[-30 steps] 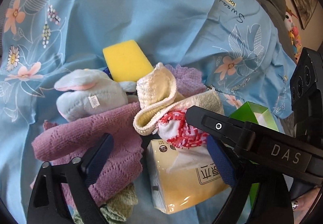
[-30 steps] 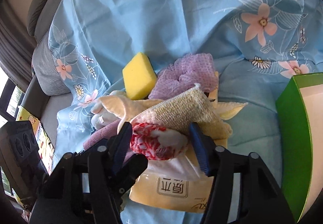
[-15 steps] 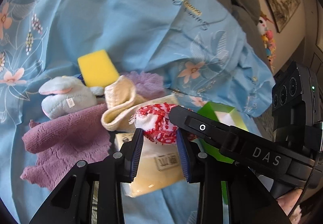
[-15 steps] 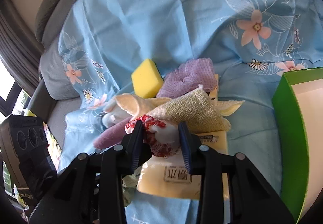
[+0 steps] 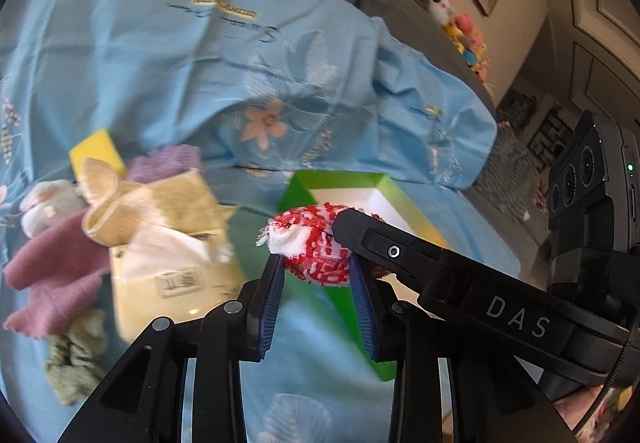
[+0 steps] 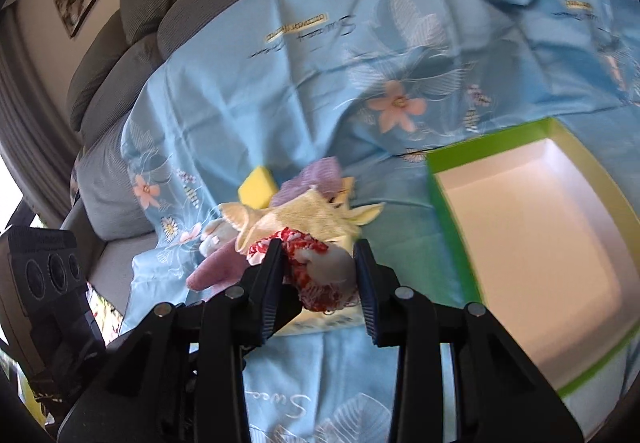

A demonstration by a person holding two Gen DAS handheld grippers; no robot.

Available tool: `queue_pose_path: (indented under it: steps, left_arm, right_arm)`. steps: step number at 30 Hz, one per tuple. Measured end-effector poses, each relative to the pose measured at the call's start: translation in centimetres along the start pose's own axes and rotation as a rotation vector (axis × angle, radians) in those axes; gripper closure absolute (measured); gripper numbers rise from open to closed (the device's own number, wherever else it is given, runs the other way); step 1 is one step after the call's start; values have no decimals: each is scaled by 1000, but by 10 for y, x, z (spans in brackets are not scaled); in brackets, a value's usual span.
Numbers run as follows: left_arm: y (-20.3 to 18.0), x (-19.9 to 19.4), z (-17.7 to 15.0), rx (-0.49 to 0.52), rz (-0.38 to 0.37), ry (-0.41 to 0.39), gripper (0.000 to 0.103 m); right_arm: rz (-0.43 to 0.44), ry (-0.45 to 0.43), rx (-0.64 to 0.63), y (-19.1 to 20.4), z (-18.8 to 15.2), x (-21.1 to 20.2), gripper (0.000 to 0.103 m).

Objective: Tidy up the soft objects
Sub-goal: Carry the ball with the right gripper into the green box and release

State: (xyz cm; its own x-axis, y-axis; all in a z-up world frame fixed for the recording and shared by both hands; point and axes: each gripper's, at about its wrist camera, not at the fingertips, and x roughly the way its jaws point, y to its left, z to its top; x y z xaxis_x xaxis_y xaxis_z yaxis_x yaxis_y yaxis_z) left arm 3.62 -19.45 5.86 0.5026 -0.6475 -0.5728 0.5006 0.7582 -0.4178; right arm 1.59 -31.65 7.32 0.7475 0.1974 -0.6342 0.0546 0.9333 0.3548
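Note:
A balled red-and-white cloth (image 5: 308, 239) hangs in the air, pinched from two sides. My left gripper (image 5: 316, 267) is shut on it, and my right gripper (image 6: 320, 259) is shut on the same cloth (image 6: 324, 275). The right gripper's black finger (image 5: 400, 251) crosses the left wrist view on the cloth's right. The cloth hangs in front of the open green box (image 5: 304, 191), which has a white, empty inside (image 6: 540, 235) to the right of the right gripper.
A pile lies to the left on the blue floral sheet (image 5: 160, 63): yellow sponge (image 5: 94, 151), pale plush toy (image 5: 40, 203), purple towel (image 5: 52, 271), cream cloths (image 5: 120, 211), tissue pack (image 5: 172, 279), green scrunchie (image 5: 76, 355). Grey sofa cushions (image 6: 160, 3) rise behind.
Both grippers closed on the red-and-white cloth, lifted it off the pile and carried it right, in front of the green box. The pile has dropped away to the left.

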Motion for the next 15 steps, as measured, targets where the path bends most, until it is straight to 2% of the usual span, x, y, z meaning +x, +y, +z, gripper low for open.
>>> queue_pose_path:
  steps: [7,15]
  left_arm:
    - [-61,40,-7,70,-62,63,68]
    - [-92,82,-14,69,-115,159,68]
  right_arm:
    - [-122,-46,100,-62,0,-36,67]
    - [-190,-31,204,-118,-3,-50,66]
